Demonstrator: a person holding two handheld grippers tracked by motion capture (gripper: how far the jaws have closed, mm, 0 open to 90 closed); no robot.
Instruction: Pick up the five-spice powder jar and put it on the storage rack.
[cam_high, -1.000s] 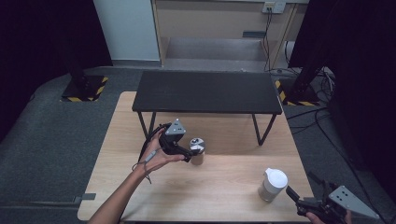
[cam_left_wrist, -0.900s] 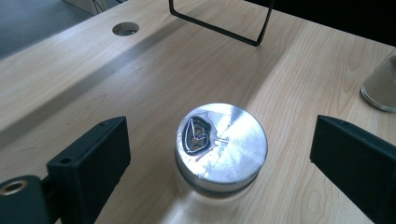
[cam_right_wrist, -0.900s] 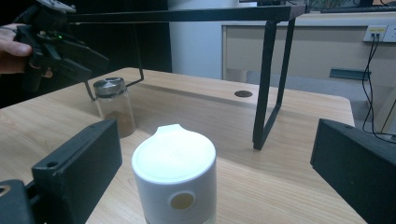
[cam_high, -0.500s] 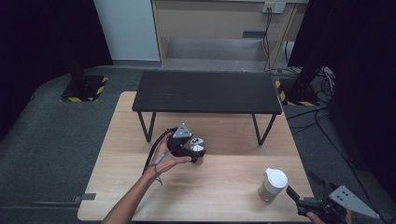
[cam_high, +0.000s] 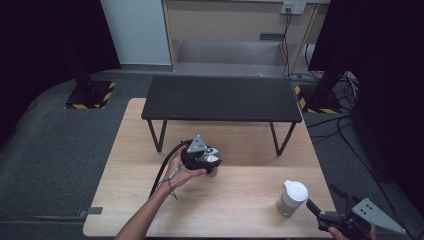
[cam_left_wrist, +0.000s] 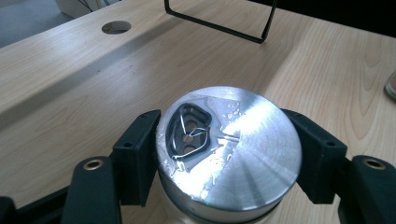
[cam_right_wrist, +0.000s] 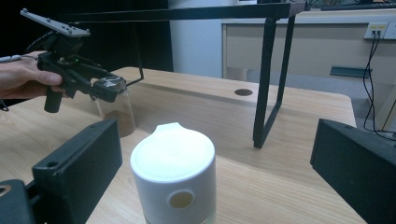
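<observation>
A glass jar (cam_right_wrist: 116, 114) with a round silver lid (cam_left_wrist: 233, 149) stands near the middle of the wooden table (cam_high: 240, 215); some brown stuff lies at its bottom. My left gripper (cam_high: 212, 159) is shut on the lid, one black jaw on each side, and its fingertips (cam_left_wrist: 140, 149) press the rim. In the right gripper view the left gripper (cam_right_wrist: 109, 84) holds the jar from above at the left. A white lidded container (cam_high: 292, 197) stands at the front right. My right gripper (cam_high: 320, 215) is open just behind the white container (cam_right_wrist: 173, 182), its jaws wide on either side without touching.
A low black table (cam_high: 220, 97) on thin metal legs stands across the far half of the wooden table; one leg (cam_right_wrist: 268, 79) rises just beyond the white container. A round cable hole (cam_left_wrist: 116, 27) is cut in the tabletop. Grey floor surrounds the table.
My left gripper has carried the jar a little to the right and nearer. The right gripper and the white container have stayed put.
</observation>
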